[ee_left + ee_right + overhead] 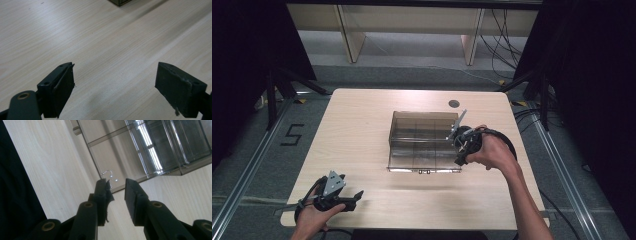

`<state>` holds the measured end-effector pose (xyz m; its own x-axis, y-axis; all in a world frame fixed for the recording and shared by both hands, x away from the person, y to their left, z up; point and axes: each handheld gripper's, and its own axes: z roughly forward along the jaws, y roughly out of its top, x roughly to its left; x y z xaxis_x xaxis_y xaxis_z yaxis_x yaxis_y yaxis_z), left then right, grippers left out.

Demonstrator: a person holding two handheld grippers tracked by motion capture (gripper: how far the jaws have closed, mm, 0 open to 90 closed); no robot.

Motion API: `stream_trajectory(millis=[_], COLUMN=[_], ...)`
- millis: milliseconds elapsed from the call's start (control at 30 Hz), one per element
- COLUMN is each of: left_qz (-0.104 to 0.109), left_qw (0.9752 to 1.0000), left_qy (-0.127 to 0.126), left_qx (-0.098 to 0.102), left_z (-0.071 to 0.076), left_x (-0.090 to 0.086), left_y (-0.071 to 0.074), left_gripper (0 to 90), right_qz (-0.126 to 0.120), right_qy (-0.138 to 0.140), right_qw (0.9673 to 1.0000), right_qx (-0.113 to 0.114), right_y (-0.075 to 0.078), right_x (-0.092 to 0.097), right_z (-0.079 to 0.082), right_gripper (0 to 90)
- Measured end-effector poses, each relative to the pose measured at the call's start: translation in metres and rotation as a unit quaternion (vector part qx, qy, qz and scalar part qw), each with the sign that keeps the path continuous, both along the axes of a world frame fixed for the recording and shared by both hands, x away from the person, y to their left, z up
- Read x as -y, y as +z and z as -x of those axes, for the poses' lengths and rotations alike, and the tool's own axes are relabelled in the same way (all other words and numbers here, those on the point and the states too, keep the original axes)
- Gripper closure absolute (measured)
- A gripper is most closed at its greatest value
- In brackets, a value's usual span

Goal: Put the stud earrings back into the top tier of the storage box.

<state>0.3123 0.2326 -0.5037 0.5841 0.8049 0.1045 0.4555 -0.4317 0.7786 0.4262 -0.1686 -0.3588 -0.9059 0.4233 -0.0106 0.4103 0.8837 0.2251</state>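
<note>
A smoky see-through plastic box (422, 131) with inner dividers stands at the table's middle, and its lid (424, 161) lies flat toward me. My right gripper (460, 159) hovers at the box's right front corner. In the right gripper view its jaws (116, 192) stand a little apart with nothing pressed between the pads. Just beyond them are the box (150, 152) edge and a few small silver hooks (108, 173) on the clear plastic. My left gripper (357, 196) rests near the table's front left, jaws (115, 85) wide open over bare wood.
The light wooden table (362, 125) has a round cable hole (454, 103) at the back right. A corner of the box (120, 2) peeks in at the top of the left gripper view. Dark curtains flank both sides, with shelving legs behind.
</note>
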Motion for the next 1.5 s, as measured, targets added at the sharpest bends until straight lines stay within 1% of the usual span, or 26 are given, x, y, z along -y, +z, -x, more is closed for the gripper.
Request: stream_trajectory(millis=[333,367,400,433,467,500,533,567,600,667,700,833,867,900,933,967,1000,1033,1100,1200,1233,1300,1333,1367,1400,1500], left_qz=[-0.001,-0.006,-0.002,-0.002,-0.016,-0.017,-0.001,-0.001,-0.022,-0.020,0.000,-0.001,-0.009,-0.002,-0.004,-0.004,-0.023,-0.008,-0.003,-0.013,0.000,0.001,-0.012,-0.012,-0.001,-0.004], left_qw=[1.0000,1.0000,1.0000,1.0000,0.9998,0.9998,1.0000,1.0000,0.9996,0.9997,1.0000,1.0000,1.0000,1.0000,1.0000,1.0000,0.9997,1.0000,1.0000,0.9999,1.0000,1.0000,0.9999,0.9999,1.0000,1.0000], left_qy=[-0.001,0.002,0.003,0.003,-0.008,-0.010,0.002,0.002,-0.014,-0.011,-0.001,0.001,-0.003,0.001,-0.001,-0.001,-0.012,-0.004,-0.001,-0.006,0.001,0.001,-0.004,-0.004,0.001,0.000], left_qx=[-0.004,-0.006,-0.008,-0.008,-0.011,-0.008,-0.006,-0.006,-0.006,-0.005,-0.002,-0.003,-0.002,-0.001,0.000,0.000,-0.005,-0.003,-0.001,-0.007,-0.002,0.000,-0.009,-0.009,0.001,0.001], left_z=[-0.001,-0.001,0.000,0.000,0.000,-0.001,0.000,0.000,-0.001,-0.001,-0.001,0.000,-0.001,0.000,-0.001,-0.001,-0.001,0.000,-0.001,-0.001,0.000,0.000,0.000,0.000,-0.001,-0.001], left_x=[0.000,-0.001,0.000,0.000,-0.002,-0.003,0.000,0.000,-0.004,-0.003,-0.001,-0.001,-0.002,-0.001,-0.001,-0.001,-0.004,-0.002,-0.001,-0.002,-0.001,-0.001,-0.003,-0.003,-0.001,-0.001], left_y=[0.000,0.000,-0.001,-0.001,0.001,0.001,0.000,0.000,0.001,0.001,-0.001,-0.001,0.000,-0.001,-0.001,-0.001,0.002,0.000,0.000,0.001,0.000,-0.001,0.001,0.001,-0.001,0.000], left_gripper=[15.1,15.1,15.1,15.1,15.1,15.1,15.0,15.1,15.1,15.1,15.1,15.1,15.1,15.1,15.1,15.1,15.1,15.1,15.1,15.1,15.1,15.1,15.1,15.1,15.1,15.1], right_qz=[-0.015,-0.022,-0.022,-0.022,-0.022,-0.030,-0.031,-0.031,-0.035,-0.038,-0.044,-0.052,-0.052,-0.058,-0.059,-0.059,-0.065,-0.076,-0.080,-0.090,-0.096,-0.101,-0.106,-0.106,-0.110,-0.110], right_qy=[-0.008,-0.011,-0.023,-0.014,-0.014,-0.017,-0.021,-0.021,-0.029,-0.029,-0.038,-0.048,-0.048,-0.052,-0.062,-0.062,-0.058,-0.065,-0.071,-0.077,-0.082,-0.084,-0.088,-0.088,-0.097,-0.093], right_qw=[0.9999,0.9997,0.9995,0.9996,0.9996,0.9994,0.9992,0.9992,0.9989,0.9988,0.9981,0.9972,0.9972,0.9965,0.9959,0.9959,0.9956,0.9940,0.9932,0.9915,0.9907,0.9900,0.9890,0.9890,0.9879,0.9880], right_qx=[0.002,0.008,0.007,0.006,0.006,0.010,0.011,0.011,0.009,0.014,0.018,0.025,0.025,0.031,0.027,0.027,0.034,0.044,0.048,0.053,0.051,0.051,0.055,0.055,0.049,0.056], right_y=[-0.009,-0.011,-0.011,-0.011,-0.011,-0.013,-0.015,-0.015,-0.017,-0.018,-0.020,-0.024,-0.024,-0.027,-0.027,-0.027,-0.028,-0.032,-0.036,-0.040,-0.043,-0.045,-0.047,-0.047,-0.049,-0.050], right_x=[0.016,0.019,0.021,0.023,0.023,0.026,0.027,0.027,0.030,0.031,0.035,0.041,0.041,0.044,0.045,0.045,0.047,0.050,0.052,0.055,0.058,0.059,0.062,0.062,0.063,0.065], right_z=[0.012,0.015,0.018,0.018,0.018,0.021,0.022,0.022,0.026,0.026,0.027,0.030,0.030,0.031,0.033,0.033,0.033,0.035,0.036,0.037,0.038,0.039,0.040,0.040,0.043,0.045], right_gripper=[67.9,65.5,64.5,64.3,64.3,63.1,62.3,62.3,59.8,58.4,54.6,49.8,49.8,47.0,46.1,46.1,44.8,42.1,41.1,39.4,38.1,38.0,37.4,37.4,37.4,37.4])
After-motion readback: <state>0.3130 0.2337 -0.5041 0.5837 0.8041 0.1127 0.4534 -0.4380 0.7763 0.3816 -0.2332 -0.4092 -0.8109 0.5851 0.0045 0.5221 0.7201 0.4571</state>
